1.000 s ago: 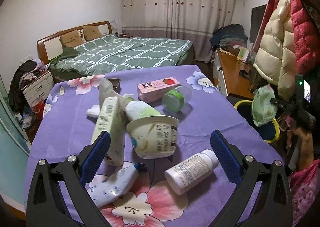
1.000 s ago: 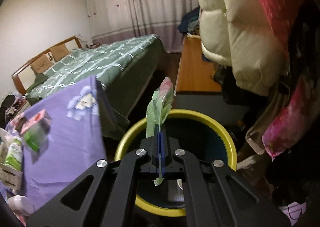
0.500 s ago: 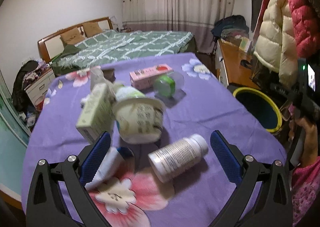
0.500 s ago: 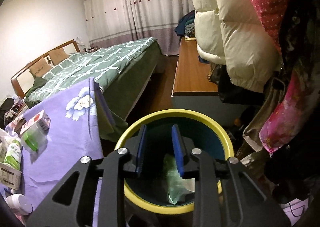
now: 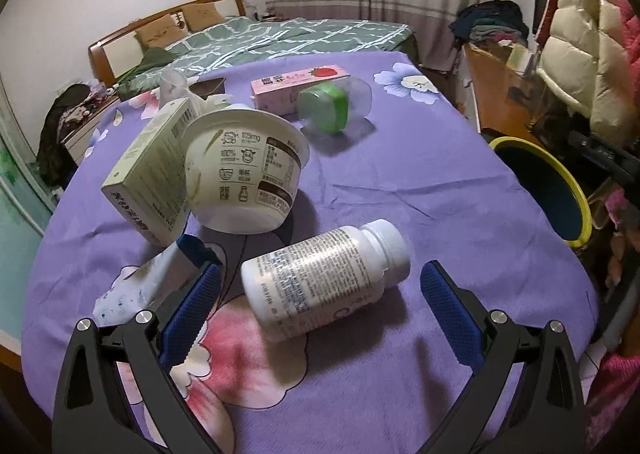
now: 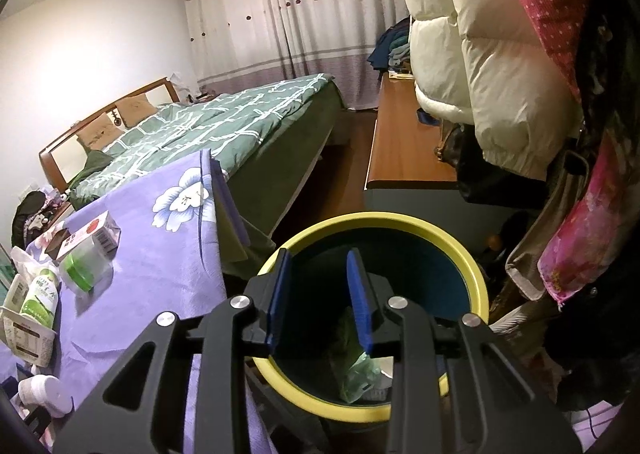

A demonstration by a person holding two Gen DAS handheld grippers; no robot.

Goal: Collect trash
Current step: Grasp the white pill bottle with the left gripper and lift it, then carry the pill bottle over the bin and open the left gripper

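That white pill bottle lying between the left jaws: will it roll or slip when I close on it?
The white bottle lies on its side, so a nudge could roll it. Its round, glossy label looks slippery. The left gripper straddles it, open.

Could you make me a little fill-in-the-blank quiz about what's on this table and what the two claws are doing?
1. The white bottle lies on its ____ between the open left claw's fingers.
2. The bin has a ____ rim.
3. The pink carton shows a picture of a ____.
4. The right claw hangs over the bin holding ____.

Missing words: side; yellow; strawberry; nothing
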